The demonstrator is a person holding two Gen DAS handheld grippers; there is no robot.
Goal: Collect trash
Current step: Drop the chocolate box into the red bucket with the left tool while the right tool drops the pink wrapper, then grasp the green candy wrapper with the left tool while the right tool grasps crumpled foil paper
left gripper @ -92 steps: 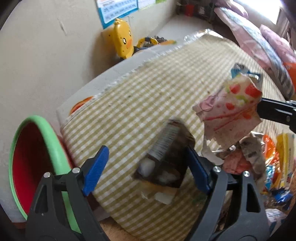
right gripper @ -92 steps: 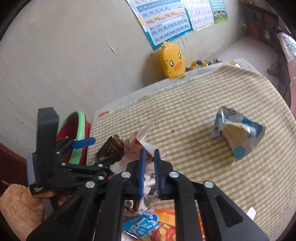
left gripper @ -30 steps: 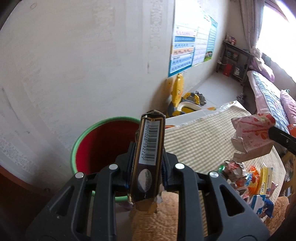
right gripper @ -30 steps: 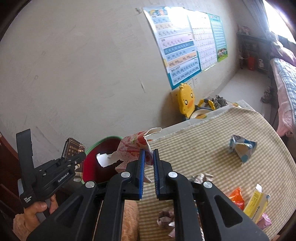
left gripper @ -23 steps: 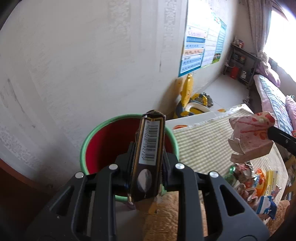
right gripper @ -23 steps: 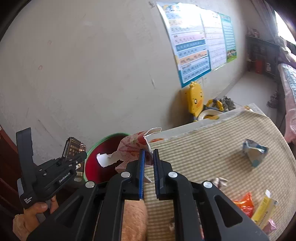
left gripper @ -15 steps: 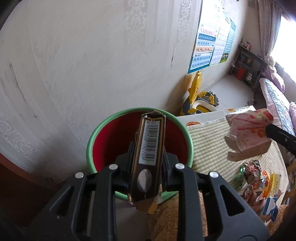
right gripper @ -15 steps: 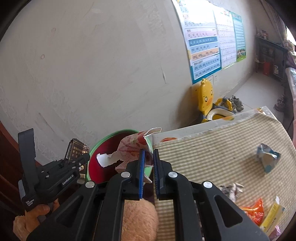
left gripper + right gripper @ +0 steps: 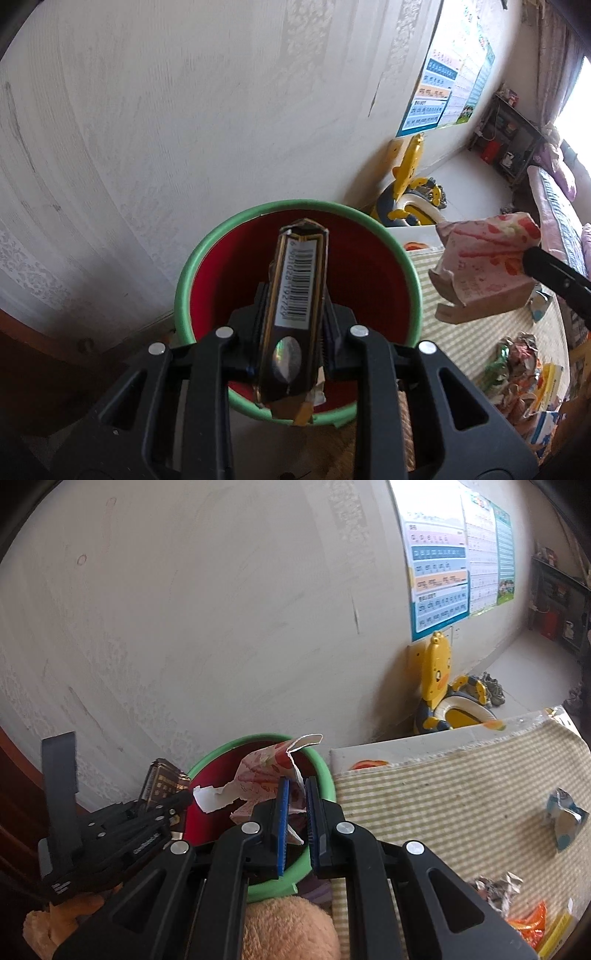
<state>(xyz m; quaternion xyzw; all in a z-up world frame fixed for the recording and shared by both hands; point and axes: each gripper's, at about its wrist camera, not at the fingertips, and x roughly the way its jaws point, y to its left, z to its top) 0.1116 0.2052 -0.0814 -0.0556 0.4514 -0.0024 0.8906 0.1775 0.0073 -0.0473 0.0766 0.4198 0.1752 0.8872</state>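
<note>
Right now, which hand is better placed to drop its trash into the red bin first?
Left. In its own view the left gripper holds the dark barcoded pack squarely over the red bin. The right gripper holds the pink wrapper nearer the bin's rim beside the table.

Both wrist views angled down, close over the bin (image 9: 413,280) (image 9: 325,771); left straight above, right from beside; bin, wall shared.

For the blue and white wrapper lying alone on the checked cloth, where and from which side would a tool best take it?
Judging by the right wrist view, the blue and white wrapper lies crumpled with folds standing up off the checked cloth. Come from above and pinch a raised fold near its top; nothing crowds it, so the approach looks clear.
</note>
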